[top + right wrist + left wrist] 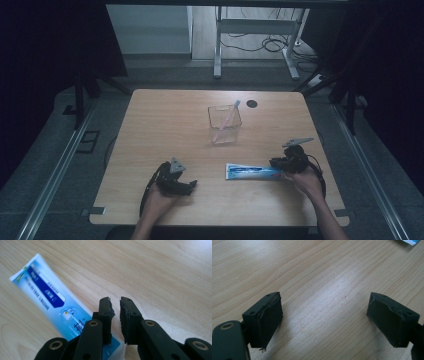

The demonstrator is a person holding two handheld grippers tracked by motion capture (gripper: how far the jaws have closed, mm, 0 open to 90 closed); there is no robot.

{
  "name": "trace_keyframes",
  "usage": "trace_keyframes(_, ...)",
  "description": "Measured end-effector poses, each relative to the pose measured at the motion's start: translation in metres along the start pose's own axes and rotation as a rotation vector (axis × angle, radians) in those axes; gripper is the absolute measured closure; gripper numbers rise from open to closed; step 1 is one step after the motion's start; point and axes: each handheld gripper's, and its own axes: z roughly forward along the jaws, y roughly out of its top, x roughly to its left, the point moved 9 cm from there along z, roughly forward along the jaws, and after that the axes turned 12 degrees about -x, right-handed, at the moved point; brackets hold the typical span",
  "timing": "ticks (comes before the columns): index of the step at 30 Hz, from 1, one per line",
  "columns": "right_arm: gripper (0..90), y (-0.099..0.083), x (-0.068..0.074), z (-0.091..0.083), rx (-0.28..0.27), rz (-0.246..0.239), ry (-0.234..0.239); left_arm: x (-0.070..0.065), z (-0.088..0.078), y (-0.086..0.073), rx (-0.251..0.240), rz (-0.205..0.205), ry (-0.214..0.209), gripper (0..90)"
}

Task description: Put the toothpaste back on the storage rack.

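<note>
Right claw (115, 312): jaws nearly together with a thin gap between the pads, nothing visibly pinched; sat over the cap end of the toothpaste tube (50, 300), lower centre of the right gripper view.
Left claw (324, 320): jaws stood wide apart, empty, bare bench (317, 272) between them; lower left of the high view.
Toothpaste tube: lay flat on the bench, lower right of centre in the high view, its crimped end toward frame centre, its other end under the right claw.
Clear cup (224, 123): upright, centre of the high view, a pink-and-blue toothbrush (227, 119) leaning inside; well apart from the tube.
Step in hand, judged: taking hold of the tube. Jaws would need to spread, straddle the tube's width near the firm cap end, then close squarely.
Edges: tube end was near the bench's right and near edges; a sideways nudge could slide it outward.
Open room: bare bench between tube and cup, free for carrying.
</note>
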Motion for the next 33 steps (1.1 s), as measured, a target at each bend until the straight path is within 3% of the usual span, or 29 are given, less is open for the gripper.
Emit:
trace_keyframes(11, 74.8, -0.012, 0.008, -0.012, 0.02, 0.02, 0.016, 0.0, 0.0, 0.0, 0.0, -0.001, 0.0, 13.1)
trace_keyframes(20, 73.9, -0.026, 0.02, -0.02, 0.057, -0.005, 0.027, 0.0, 0.0, 0.0, -0.001, -0.003, 0.0, 13.2)
trace_keyframes(33, 72.9, -0.041, 0.034, -0.035, 0.062, -0.014, 0.039, 0.0, 0.0, 0.0, -0.001, -0.002, 0.0, 13.2)
